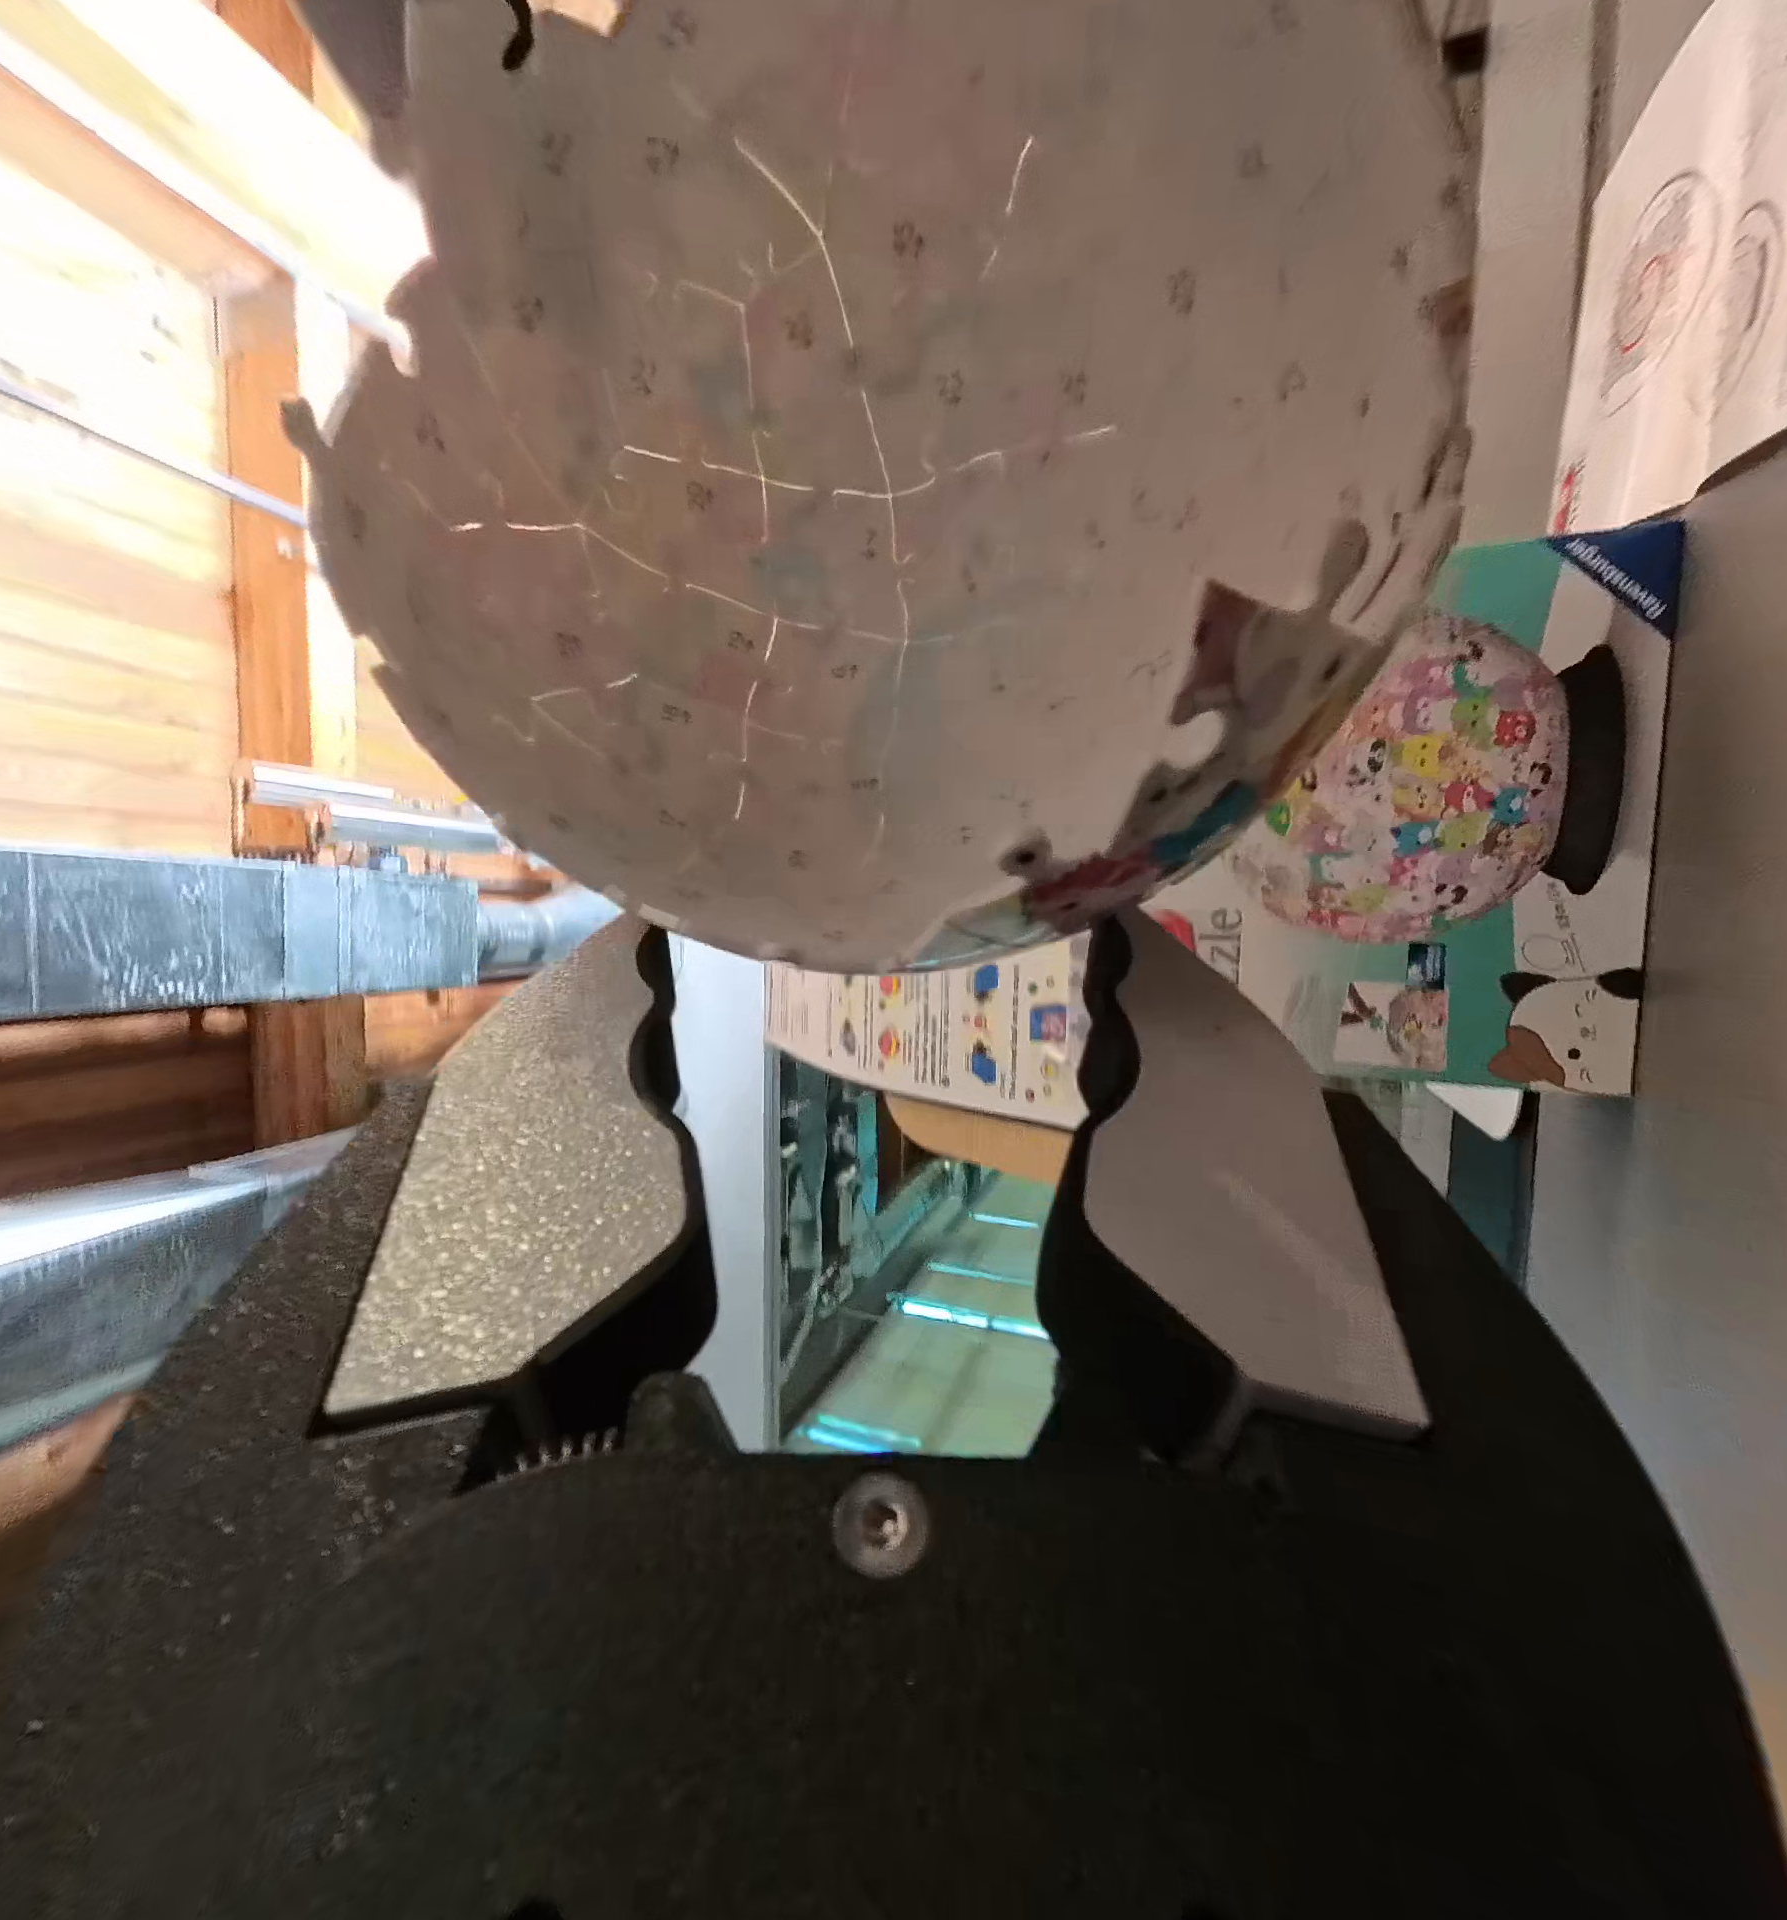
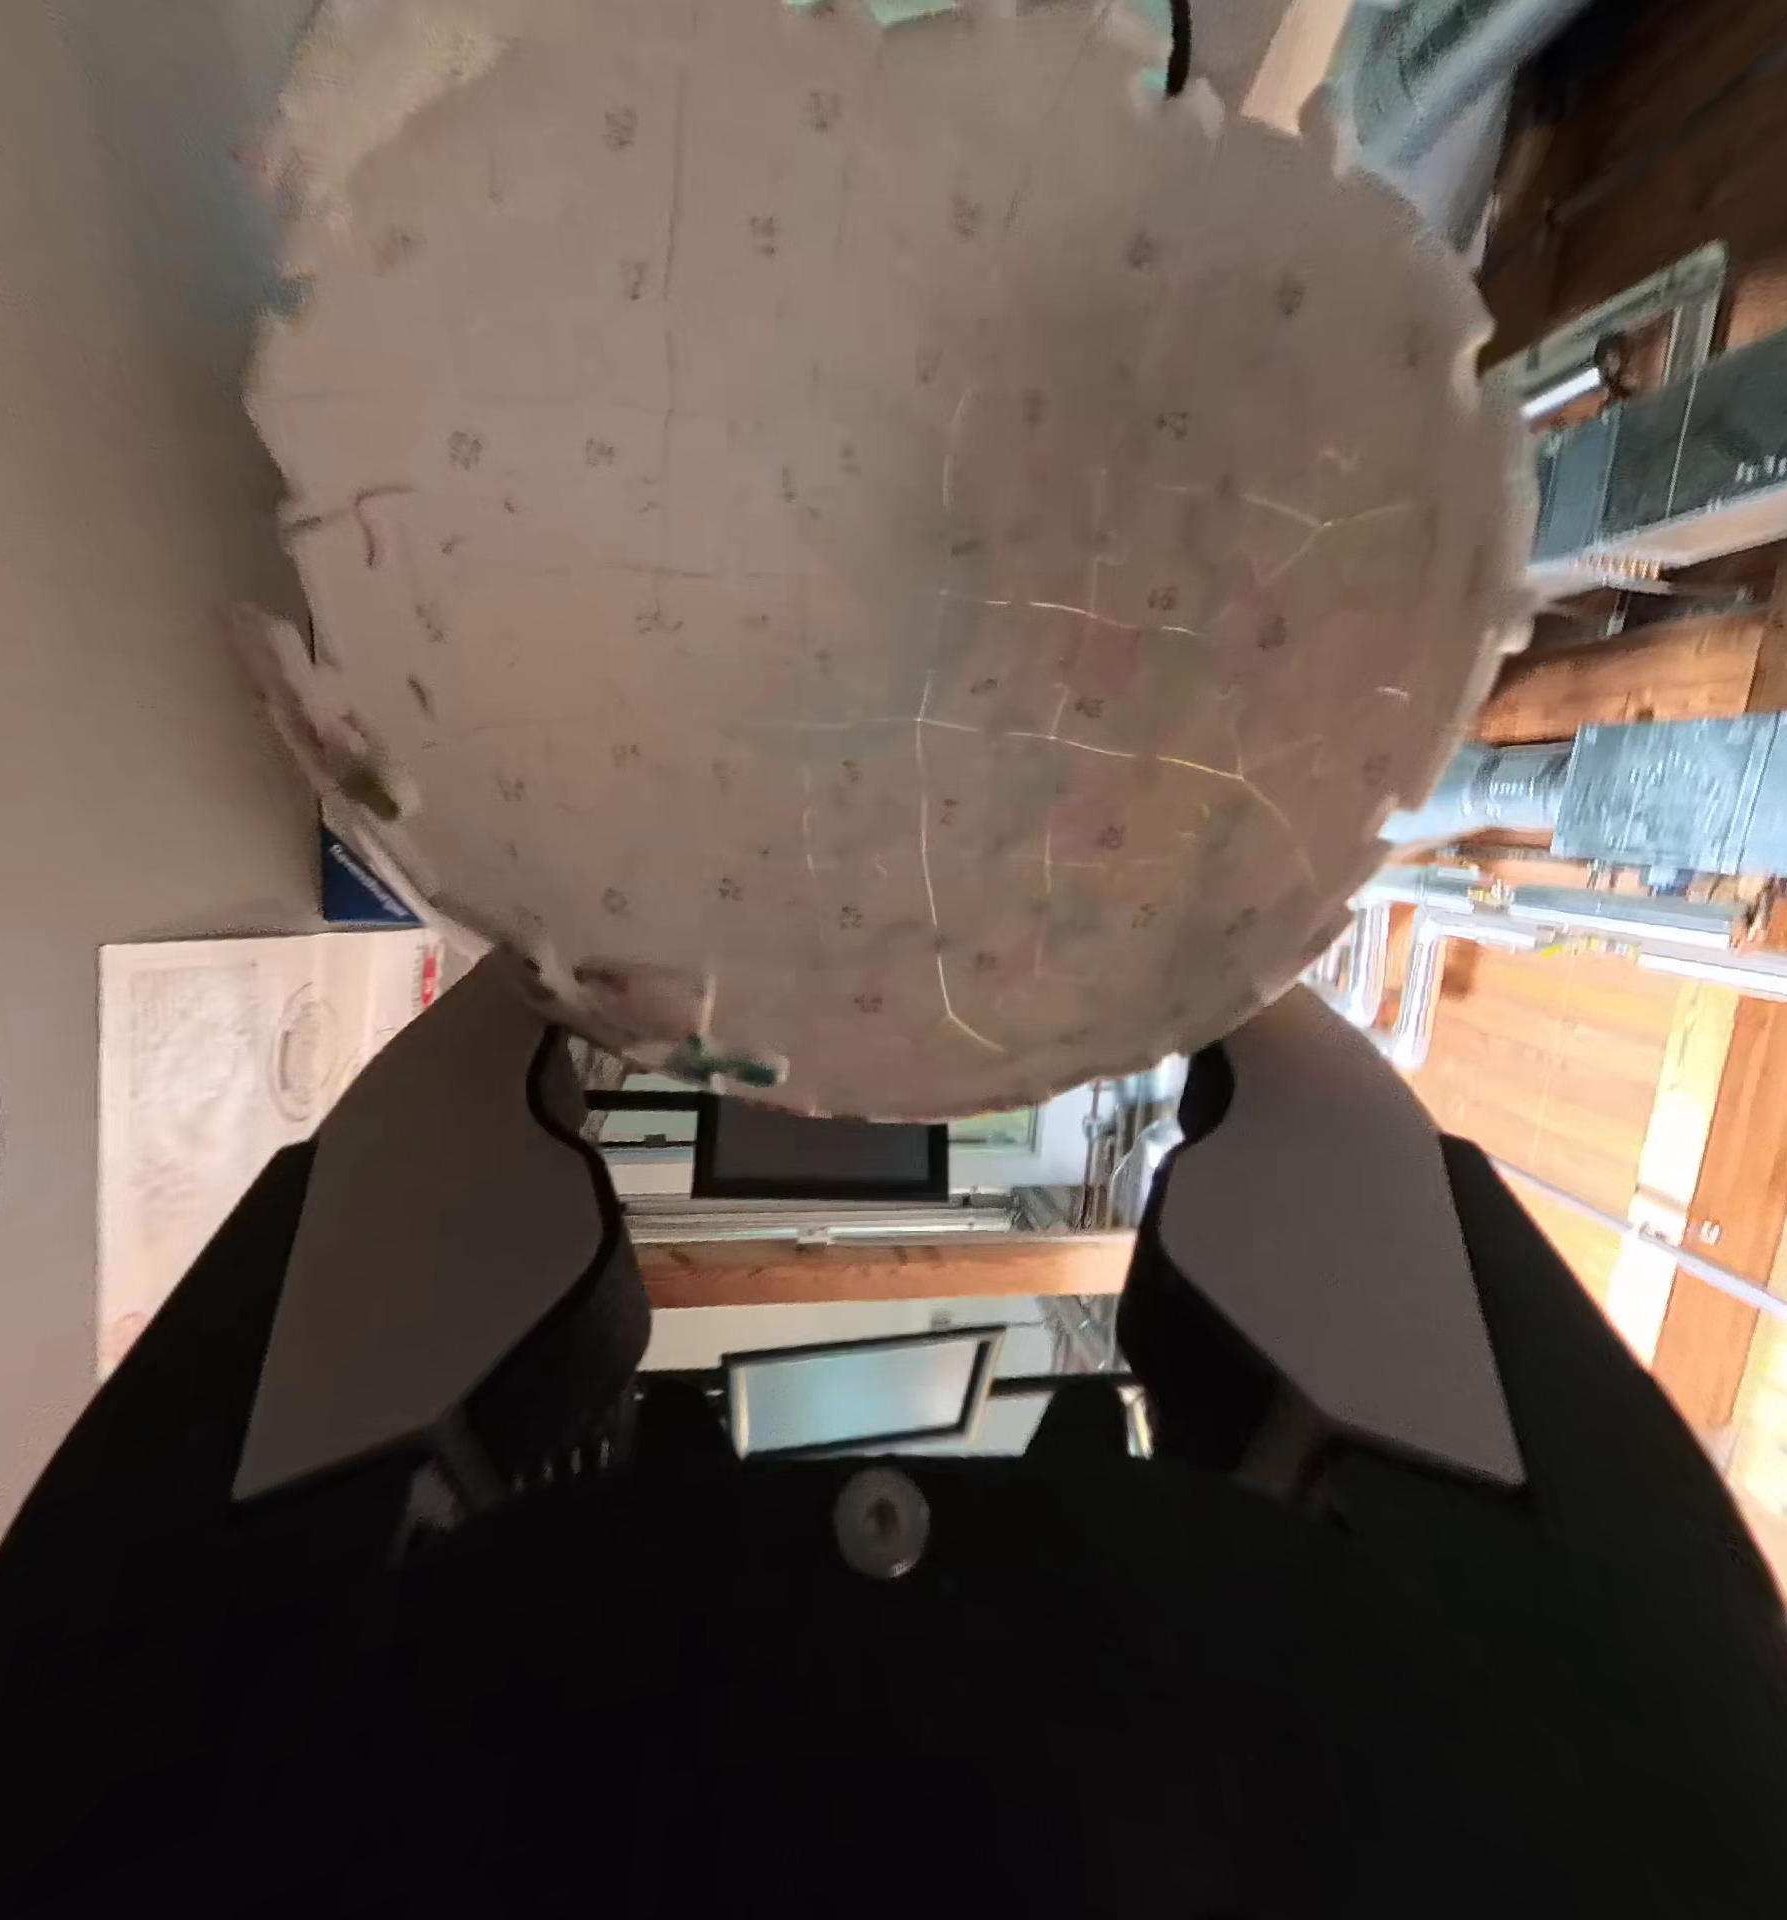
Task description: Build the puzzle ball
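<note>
A half-built puzzle ball shell [image 1: 868, 468] is up in the air and fills both views. I look into its pale hollow inside, where each piece bears a small mark, and its rim is jagged. A strip of its colourful outside [image 1: 1180, 831] shows at the lower right. My left gripper [image 1: 878, 935] has its jaws partly apart, and both tips touch the shell's near rim. In the right wrist view the shell [image 2: 868, 571] lies against both tips of my right gripper [image 2: 889, 1029], whose jaws are wide apart. Nothing is pinched between either pair of fingers.
Both views are rolled sideways. The grey table [image 1: 1699, 1351] stands along the right, with the puzzle box [image 1: 1491, 790] on it. A printed instruction sheet [image 2: 245, 1091] lies on the table [image 2: 89, 520] at the left. Wooden beams and metal ducts [image 2: 1647, 790] are behind. Some 10 cm of space lies between my two pairs of fingers.
</note>
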`<state>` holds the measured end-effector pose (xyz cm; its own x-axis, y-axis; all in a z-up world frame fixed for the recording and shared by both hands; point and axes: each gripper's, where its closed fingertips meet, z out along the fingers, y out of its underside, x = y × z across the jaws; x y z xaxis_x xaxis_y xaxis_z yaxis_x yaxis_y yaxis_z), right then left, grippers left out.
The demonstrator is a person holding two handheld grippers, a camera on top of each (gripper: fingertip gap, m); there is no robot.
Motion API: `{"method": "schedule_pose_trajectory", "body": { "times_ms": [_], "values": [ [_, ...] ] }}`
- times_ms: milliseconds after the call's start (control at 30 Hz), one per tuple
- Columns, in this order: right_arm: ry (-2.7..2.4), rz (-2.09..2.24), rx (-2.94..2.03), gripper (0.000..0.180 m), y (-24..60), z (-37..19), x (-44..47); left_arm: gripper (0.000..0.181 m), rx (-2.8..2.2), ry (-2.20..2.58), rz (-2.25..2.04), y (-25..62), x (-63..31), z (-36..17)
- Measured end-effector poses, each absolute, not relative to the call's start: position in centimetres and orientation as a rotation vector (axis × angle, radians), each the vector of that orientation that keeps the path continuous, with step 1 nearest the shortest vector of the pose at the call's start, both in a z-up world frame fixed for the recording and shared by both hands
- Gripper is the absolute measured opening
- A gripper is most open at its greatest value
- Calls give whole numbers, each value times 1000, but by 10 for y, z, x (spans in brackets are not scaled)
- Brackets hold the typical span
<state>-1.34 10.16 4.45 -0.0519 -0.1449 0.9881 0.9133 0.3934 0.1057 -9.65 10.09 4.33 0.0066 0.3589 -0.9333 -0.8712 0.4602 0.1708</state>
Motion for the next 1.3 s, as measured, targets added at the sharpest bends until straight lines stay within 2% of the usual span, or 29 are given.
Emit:
{"method": "schedule_pose_trajectory", "body": {
  "times_ms": [200, 333, 833, 1300],
  "values": [
    [-1464, -1064, -648, 115, 109, 77, -50, 76, -630, 1060, 1054, 94, -130, 59],
    [-1462, -1053, -639, 114, 111, 77, -59, 76, -626, 1060, 1068, 92, -138, 60],
    [-1395, -852, -853, 116, 100, -42, -32, 74, -609, 1332, 1046, 94, -111, -34],
    [-1401, -829, -937, 114, 102, -75, -15, 72, -614, 1398, 1030, 89, -90, -61]
  ]
}}
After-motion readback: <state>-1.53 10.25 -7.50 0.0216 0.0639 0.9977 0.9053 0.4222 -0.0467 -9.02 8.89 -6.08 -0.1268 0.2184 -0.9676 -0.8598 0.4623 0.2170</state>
